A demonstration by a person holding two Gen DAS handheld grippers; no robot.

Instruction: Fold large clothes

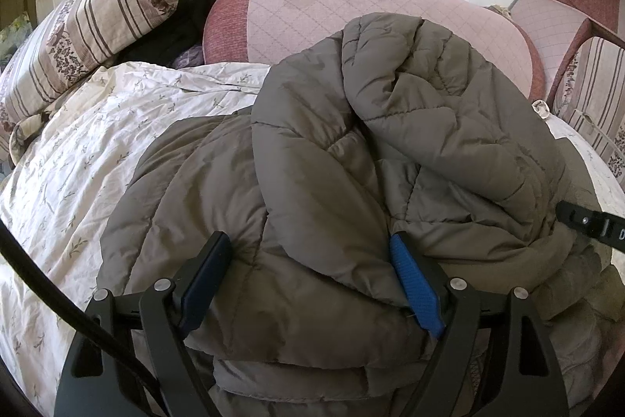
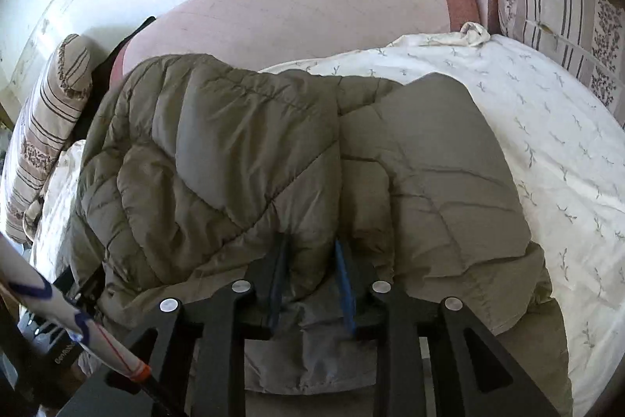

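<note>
An olive-grey quilted puffer jacket (image 1: 351, 151) lies bunched and partly folded on a white floral bed sheet (image 1: 78, 151). It also shows in the right wrist view (image 2: 242, 151). My left gripper (image 1: 310, 245) stands wide open low over the jacket's near edge, with a thick fold of jacket bulging between its blue-padded fingers (image 1: 414, 280). My right gripper (image 2: 310, 249) is shut on a fold of the jacket near its front edge. The tip of the right gripper shows at the right edge of the left wrist view (image 1: 593, 223).
A pink quilted headboard cushion (image 1: 351, 14) lines the far side against a white wall. Striped pillows sit at the left (image 1: 86, 30) and right (image 2: 558, 10). Dark clothing (image 1: 183, 22) lies behind the left pillow. A black cable (image 1: 58, 303) crosses the lower left.
</note>
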